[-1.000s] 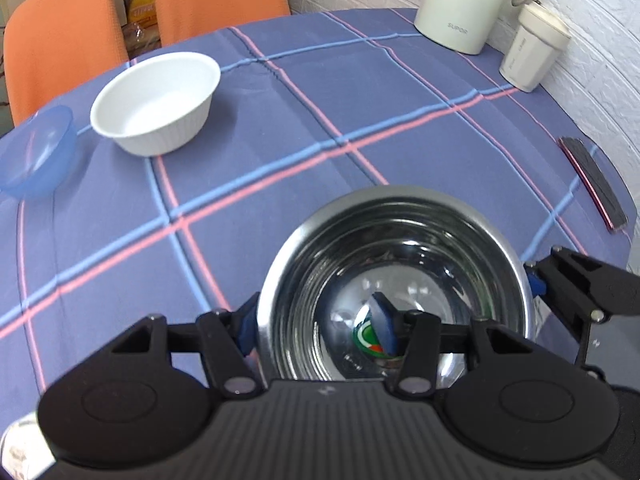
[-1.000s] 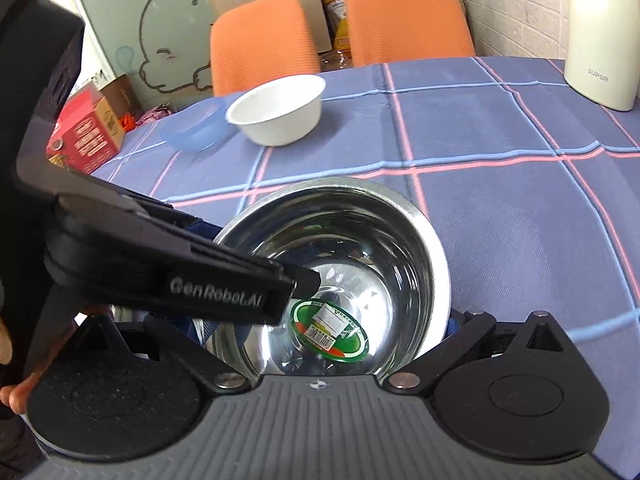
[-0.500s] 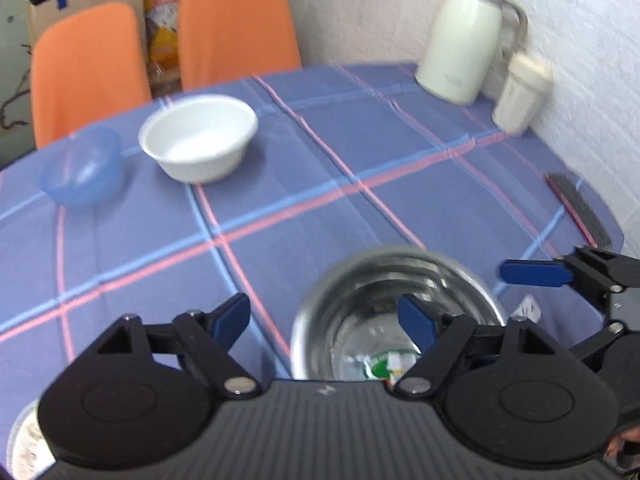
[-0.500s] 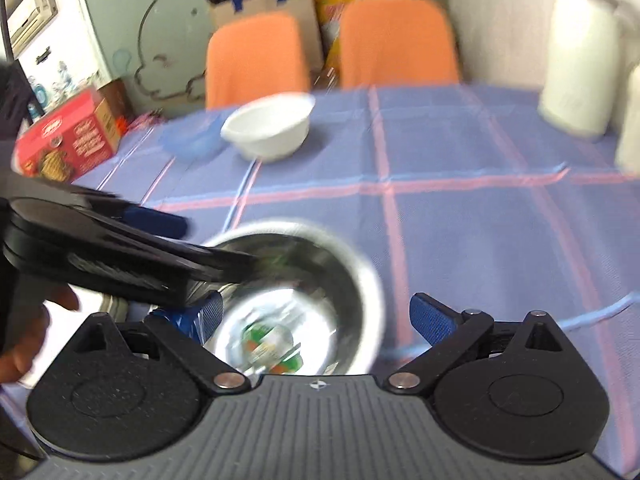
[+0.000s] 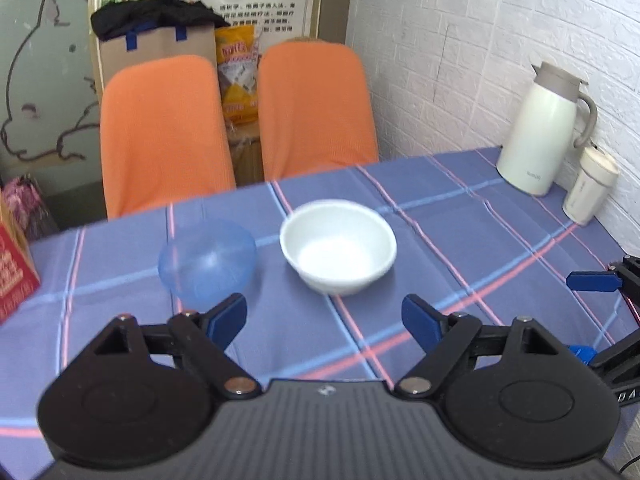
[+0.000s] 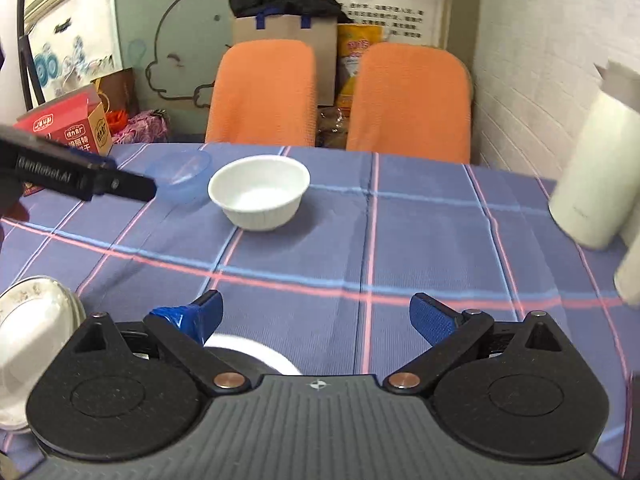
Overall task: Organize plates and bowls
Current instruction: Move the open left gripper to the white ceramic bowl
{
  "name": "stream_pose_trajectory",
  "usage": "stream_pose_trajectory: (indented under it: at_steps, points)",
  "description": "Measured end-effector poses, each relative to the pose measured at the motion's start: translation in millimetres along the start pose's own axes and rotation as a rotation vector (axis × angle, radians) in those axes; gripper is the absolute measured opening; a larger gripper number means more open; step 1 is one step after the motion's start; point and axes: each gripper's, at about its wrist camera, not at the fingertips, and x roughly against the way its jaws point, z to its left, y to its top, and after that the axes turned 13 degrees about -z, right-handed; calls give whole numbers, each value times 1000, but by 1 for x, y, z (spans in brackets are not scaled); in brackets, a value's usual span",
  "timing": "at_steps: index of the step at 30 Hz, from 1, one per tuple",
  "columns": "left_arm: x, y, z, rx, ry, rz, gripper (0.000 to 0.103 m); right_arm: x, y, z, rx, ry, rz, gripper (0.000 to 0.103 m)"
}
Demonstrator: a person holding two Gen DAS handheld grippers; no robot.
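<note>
Bowls: your left claw (image 5: 322, 318) and right claw (image 6: 316, 316) both stand wide open and hold nothing, raised and aimed at the far bowls, probably to fetch the next one. The steel bowl (image 6: 248, 350), a second ago gripped by the left claw and bracketed by the right, now sits released on the bench (image 6: 400, 240), its rim showing just under the right claw. Beyond, the white bowl (image 5: 338, 246) stands just beside the blue bowl (image 5: 207, 262). A plate (image 6: 32, 344) lies near left.
</note>
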Motion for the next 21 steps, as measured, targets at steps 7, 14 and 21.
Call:
stream_pose_trajectory:
  at_steps: [7,14,21]
  points:
    - [-77,41,17,73,-106,70,84,-62,31,-1,49,54,43,88]
    - [-149,30,40,141,-116,148,84,-116,23,1,51,112,133,88]
    - [-187,17,38,117,-84,200,84,-149,20,10,71,135,174,88]
